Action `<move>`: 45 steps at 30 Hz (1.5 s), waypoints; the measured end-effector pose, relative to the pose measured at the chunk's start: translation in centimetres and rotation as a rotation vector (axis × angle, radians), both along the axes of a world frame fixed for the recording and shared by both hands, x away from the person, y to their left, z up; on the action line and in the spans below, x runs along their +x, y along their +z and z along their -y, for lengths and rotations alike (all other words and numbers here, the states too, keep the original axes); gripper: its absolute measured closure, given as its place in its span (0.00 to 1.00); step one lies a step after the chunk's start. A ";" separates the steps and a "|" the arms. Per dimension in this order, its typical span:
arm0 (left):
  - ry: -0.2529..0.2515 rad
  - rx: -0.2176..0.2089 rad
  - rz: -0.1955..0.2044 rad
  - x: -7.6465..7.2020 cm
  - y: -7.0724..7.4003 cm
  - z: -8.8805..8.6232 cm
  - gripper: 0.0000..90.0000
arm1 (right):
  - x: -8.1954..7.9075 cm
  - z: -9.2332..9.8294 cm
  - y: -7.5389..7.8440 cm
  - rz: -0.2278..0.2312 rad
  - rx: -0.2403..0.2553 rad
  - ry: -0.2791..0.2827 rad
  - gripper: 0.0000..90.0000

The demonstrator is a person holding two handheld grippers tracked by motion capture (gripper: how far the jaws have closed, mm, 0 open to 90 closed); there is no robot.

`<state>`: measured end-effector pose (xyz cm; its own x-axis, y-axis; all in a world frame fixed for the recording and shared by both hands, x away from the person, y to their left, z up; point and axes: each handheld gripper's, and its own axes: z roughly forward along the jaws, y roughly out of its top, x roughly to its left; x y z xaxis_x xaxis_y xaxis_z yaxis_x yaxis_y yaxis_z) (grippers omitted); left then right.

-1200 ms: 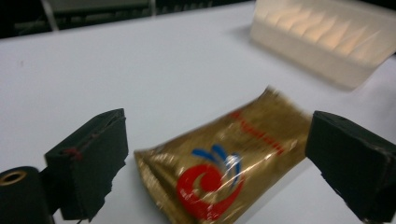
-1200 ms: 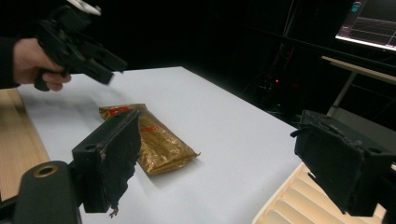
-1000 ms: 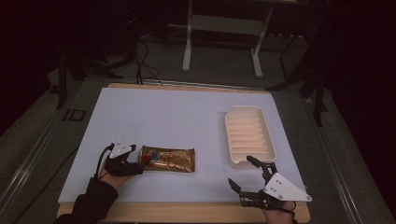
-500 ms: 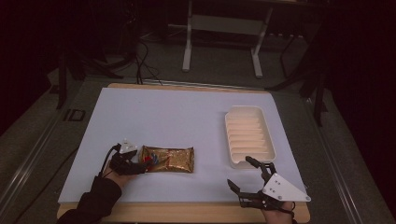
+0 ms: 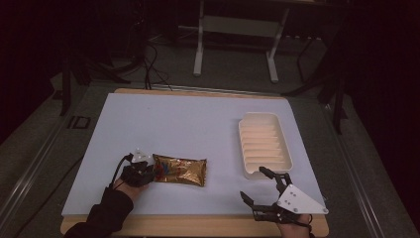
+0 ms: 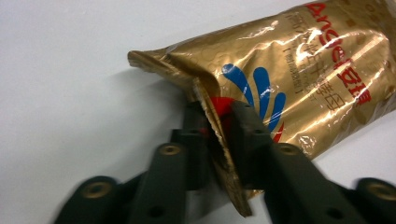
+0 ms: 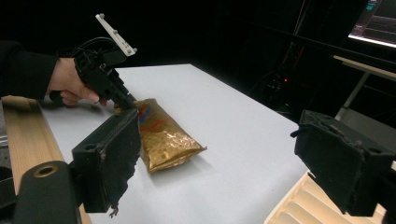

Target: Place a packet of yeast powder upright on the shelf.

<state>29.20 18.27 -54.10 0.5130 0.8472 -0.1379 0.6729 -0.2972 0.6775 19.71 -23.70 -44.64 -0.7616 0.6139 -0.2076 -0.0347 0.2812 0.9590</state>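
Your table [image 5: 198, 124] lies open across its far and middle stretch, a broad bare white surface where either hand can pass freely. On your left near edge the gold snack packet [image 5: 180, 169] lies flat, and your left gripper [image 5: 146, 169], its jaws having just closed on the packet's crimped end, blocks that side. At the right the ribbed cream tray [image 5: 264, 144] stands just beyond your right gripper [image 5: 257, 186], whose jaws stand wide apart, leaving an open lane of bare table between packet and tray.
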 end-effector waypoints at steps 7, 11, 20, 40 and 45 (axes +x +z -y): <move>0.000 0.001 0.002 0.0 0.8 0.2 1.00 | 0.0 0.1 0.0 -0.003 0.004 -0.001 0.16; 0.001 -0.022 0.018 0.1 1.8 0.1 1.00 | 0.1 0.2 0.0 -0.010 0.010 0.001 0.16; -0.031 -0.067 0.074 -0.2 4.3 0.2 1.00 | 0.1 0.5 0.2 -0.027 0.039 -0.004 0.18; -0.130 -0.057 0.189 -0.1 10.3 3.5 1.00 | 0.4 0.6 0.4 -0.070 -0.008 -0.049 0.21; -0.179 -0.022 0.204 0.1 11.4 5.0 1.00 | 0.5 1.1 0.7 -0.070 0.032 -0.055 0.23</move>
